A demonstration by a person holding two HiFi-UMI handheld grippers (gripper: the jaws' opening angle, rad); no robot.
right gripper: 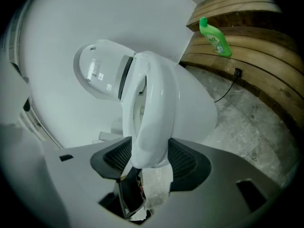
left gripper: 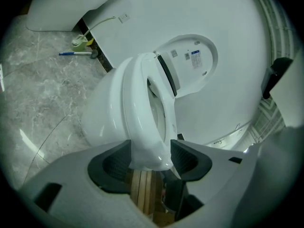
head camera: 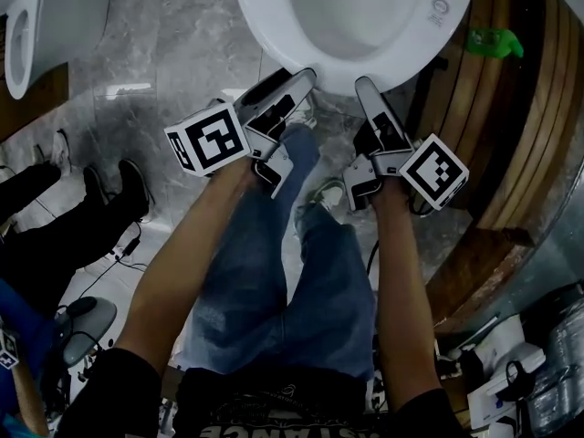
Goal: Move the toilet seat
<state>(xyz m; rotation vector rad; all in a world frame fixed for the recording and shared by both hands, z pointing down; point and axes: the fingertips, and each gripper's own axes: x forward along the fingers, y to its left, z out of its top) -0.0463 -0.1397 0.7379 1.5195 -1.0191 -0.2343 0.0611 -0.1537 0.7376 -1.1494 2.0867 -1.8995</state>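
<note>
The white toilet seat (head camera: 274, 26) lies down on the bowl, at the top of the head view. Its lid (left gripper: 194, 65) stands raised behind it. My left gripper (head camera: 297, 85) and right gripper (head camera: 365, 88) both reach the seat's front edge, side by side. In the left gripper view the seat's front edge (left gripper: 147, 108) sits between the wide-spread jaws of the left gripper (left gripper: 151, 158). The right gripper view shows the same: the seat (right gripper: 152, 108) fills the gap of the right gripper (right gripper: 149, 158). The pads stand close on each side without clamping.
A curved wooden platform (head camera: 511, 135) wraps the toilet's right side, with a green bottle (right gripper: 216, 37) on it. A blue pen (left gripper: 73, 54) lies on the marble floor. Another toilet (head camera: 27, 26) and a bystander's legs (head camera: 91, 208) are at left. My own legs are below the grippers.
</note>
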